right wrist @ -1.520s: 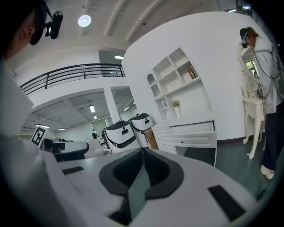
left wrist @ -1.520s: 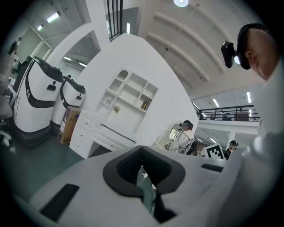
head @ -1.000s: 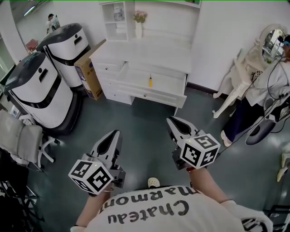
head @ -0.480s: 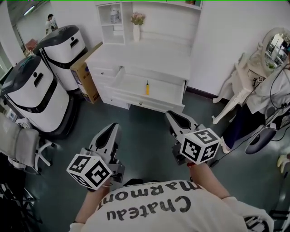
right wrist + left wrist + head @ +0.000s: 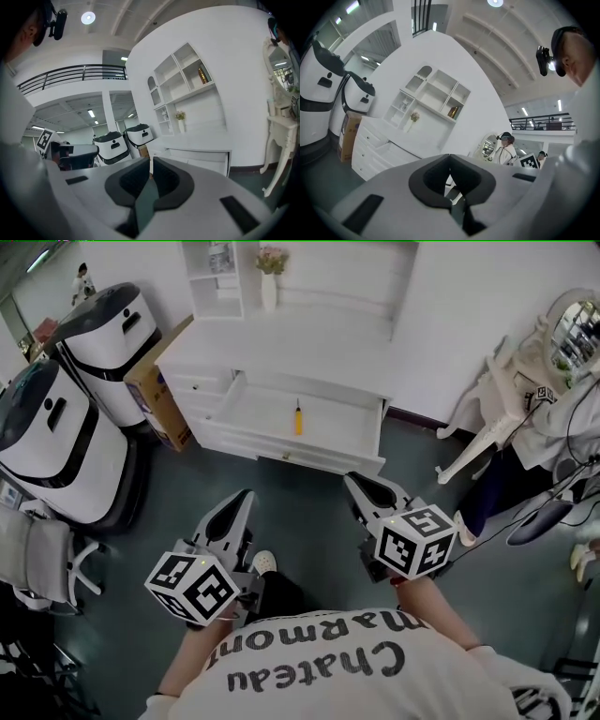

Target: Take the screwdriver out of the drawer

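The screwdriver point(image 5: 298, 416), yellow-handled, lies in the open drawer point(image 5: 281, 448) of the white desk point(image 5: 291, 348) at the top of the head view. Both grippers hang over the dark floor, a good way short of the drawer and pointing at it. My left gripper point(image 5: 247, 495) is shut with nothing in it, and in the left gripper view its jaws point(image 5: 450, 156) meet in front of the desk point(image 5: 377, 136). My right gripper point(image 5: 352, 482) is shut and empty too. The right gripper view has its tips point(image 5: 151, 160) closed before the desk point(image 5: 197, 140). Neither gripper view shows the screwdriver.
Two large white-and-black machines point(image 5: 52, 432) point(image 5: 103, 324) and a cardboard box point(image 5: 155, 390) stand left of the desk. A grey office chair point(image 5: 33, 549) is at the left edge. A white chair point(image 5: 483, 423), a mirror point(image 5: 574, 324) and a person point(image 5: 553, 418) are at the right.
The desk and its open drawer have come closer in the head view as both grippers moved toward them. Both grippers stayed shut.
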